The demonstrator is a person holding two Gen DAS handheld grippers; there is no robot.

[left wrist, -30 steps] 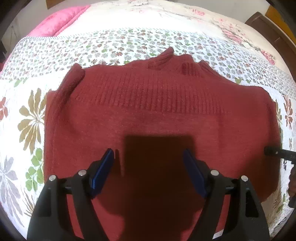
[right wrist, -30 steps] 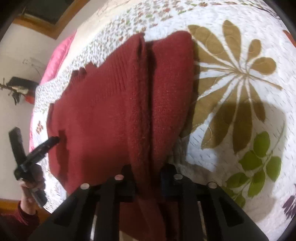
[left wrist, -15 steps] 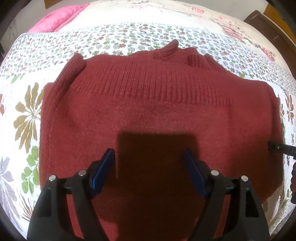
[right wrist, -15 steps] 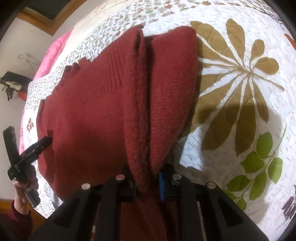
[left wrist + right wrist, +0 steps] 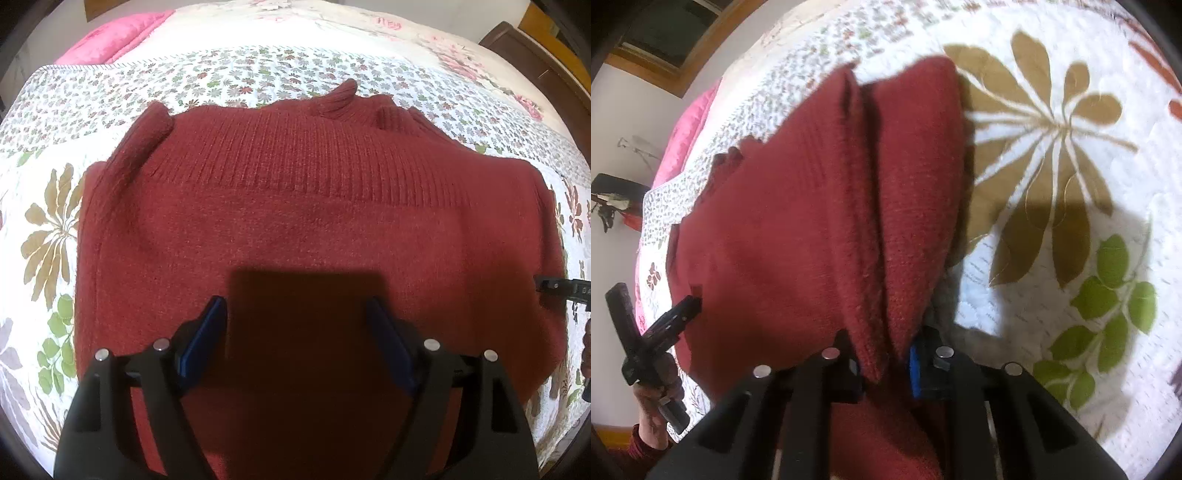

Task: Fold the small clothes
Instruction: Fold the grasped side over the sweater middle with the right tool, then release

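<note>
Floral quilt [image 5: 229, 74] under red sweater [image 5: 314, 229]; no readable text. L tool [image 5: 295, 314] spread; R tool [image 5: 884, 360] pinching sweater edge.

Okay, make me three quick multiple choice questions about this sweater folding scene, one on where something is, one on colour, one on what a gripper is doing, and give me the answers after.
1. Where does the sweater lie?
A. on a floral quilt
B. on a wooden floor
C. in a basket

2. What colour is the sweater?
A. navy blue
B. dark red
C. grey

3. What is the state of the right gripper?
A. open above the bare quilt
B. shut on nothing
C. shut on the sweater

Answers:
1 A, the floral quilt shows around the knit on every visible side.
2 B, the whole knit is dark red in both views.
3 C, a fold of sweater fabric is pinched between its fingers in the right wrist view, while the left gripper hangs open over the sweater.
</note>
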